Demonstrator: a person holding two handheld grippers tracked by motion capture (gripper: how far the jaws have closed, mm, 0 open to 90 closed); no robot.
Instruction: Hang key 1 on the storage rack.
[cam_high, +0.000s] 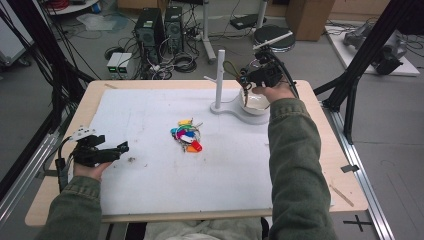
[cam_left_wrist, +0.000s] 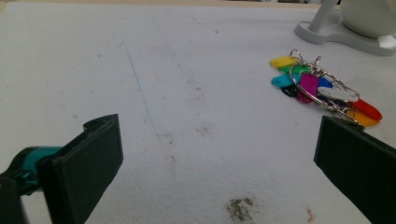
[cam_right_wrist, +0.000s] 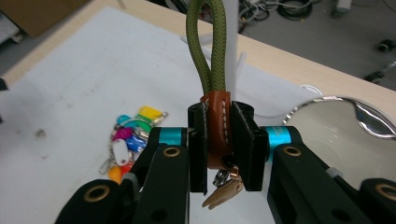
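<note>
We find the left hand (cam_high: 89, 165) low at the near left, forearm in a green sleeve, its left gripper (cam_high: 117, 149) lying level and pointing right. Its jaws stand wide apart with nothing between them. The right arm reaches forward, sleeve extended, right hand (cam_high: 272, 92) raised at the far side. The right gripper (cam_right_wrist: 219, 140) has its jaws clamped tight on a strap (cam_right_wrist: 218, 126).
</note>
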